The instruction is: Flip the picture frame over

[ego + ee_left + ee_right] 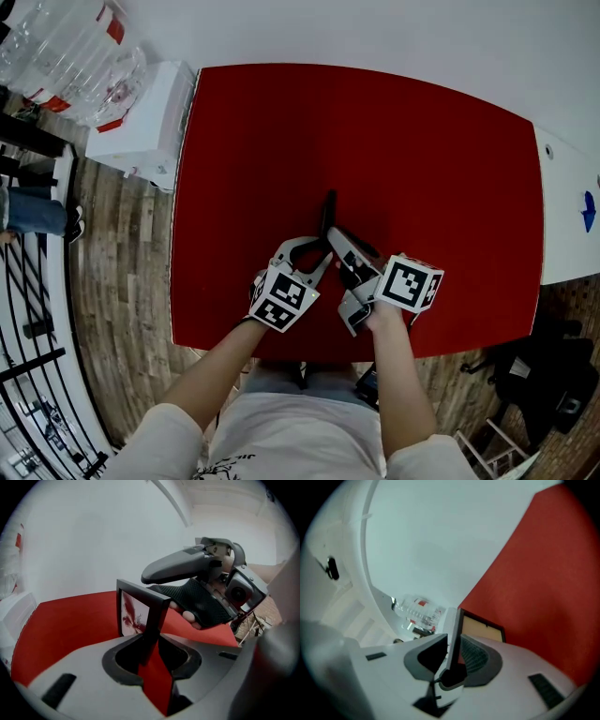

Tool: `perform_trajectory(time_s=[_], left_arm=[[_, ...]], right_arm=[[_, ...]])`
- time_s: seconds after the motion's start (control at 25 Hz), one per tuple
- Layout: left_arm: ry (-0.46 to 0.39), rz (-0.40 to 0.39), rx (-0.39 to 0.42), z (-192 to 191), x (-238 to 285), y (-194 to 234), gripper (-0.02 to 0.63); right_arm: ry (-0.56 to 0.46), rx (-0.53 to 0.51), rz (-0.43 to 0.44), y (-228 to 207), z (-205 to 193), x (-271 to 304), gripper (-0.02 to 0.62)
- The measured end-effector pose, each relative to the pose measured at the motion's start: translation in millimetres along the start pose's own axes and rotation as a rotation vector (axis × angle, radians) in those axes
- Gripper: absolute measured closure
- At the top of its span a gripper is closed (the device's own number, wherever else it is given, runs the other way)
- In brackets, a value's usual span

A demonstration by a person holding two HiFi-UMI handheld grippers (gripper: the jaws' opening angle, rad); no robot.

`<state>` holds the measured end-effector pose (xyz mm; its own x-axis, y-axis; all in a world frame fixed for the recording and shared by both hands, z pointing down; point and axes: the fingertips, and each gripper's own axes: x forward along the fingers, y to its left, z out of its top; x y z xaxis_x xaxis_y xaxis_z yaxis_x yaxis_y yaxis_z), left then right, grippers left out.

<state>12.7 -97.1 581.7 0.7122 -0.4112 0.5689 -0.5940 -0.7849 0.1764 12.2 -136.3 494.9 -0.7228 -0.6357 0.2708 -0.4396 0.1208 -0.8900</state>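
A black picture frame point(328, 214) stands on edge on the red table point(403, 141), near the front middle. My left gripper point(321, 251) meets it from the left and my right gripper point(337, 236) from the right. In the left gripper view the frame's point(133, 611) thick black edge fills the gap of my left gripper point(150, 644), both pads against it; its glass side faces left. In the right gripper view the frame point(480, 629) shows its tan back and sits between the jaws of my right gripper point(452, 656), with a red sliver between it and the right pad.
A white cabinet point(141, 122) with clear plastic bottles point(75, 56) stands off the table's far left corner. A white surface point(567, 206) adjoins the table's right edge. A person's legs point(33, 211) are at the far left. The table's front edge lies just below my grippers.
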Motion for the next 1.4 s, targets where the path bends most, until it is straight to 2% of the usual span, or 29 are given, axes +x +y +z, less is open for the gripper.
perform_trajectory(time_s=[0.2, 0.32, 0.56, 0.88, 1.12, 1.28, 1.4], left_arm=[[0.000, 0.006, -0.010, 0, 0, 0, 0.497], [0.005, 0.005, -0.006, 0, 0, 0, 0.497], [0.006, -0.006, -0.014, 1, 3, -3, 0.497], [-0.024, -0.049, -0.034, 10, -4, -11, 0.497], [-0.031, -0.001, -0.131, 8, 0, 8, 0.509], [0.021, 0.033, -0.206, -8, 17, 18, 0.570], [0.068, 0.059, -0.242, -21, 30, 22, 0.585]], right_arm=[[0.055, -0.306, -0.215, 4, 13, 7, 0.471], [0.111, -0.392, -0.293, -4, 6, 12, 0.469], [0.120, -0.412, -0.308, -8, 3, 11, 0.488], [0.071, -0.330, -0.326, -24, 20, -12, 0.522], [0.077, -0.357, -0.365, -40, 32, -25, 0.529], [0.070, -0.350, -0.393, -56, 38, -36, 0.531], [0.067, -0.341, -0.405, -68, 41, -41, 0.531]])
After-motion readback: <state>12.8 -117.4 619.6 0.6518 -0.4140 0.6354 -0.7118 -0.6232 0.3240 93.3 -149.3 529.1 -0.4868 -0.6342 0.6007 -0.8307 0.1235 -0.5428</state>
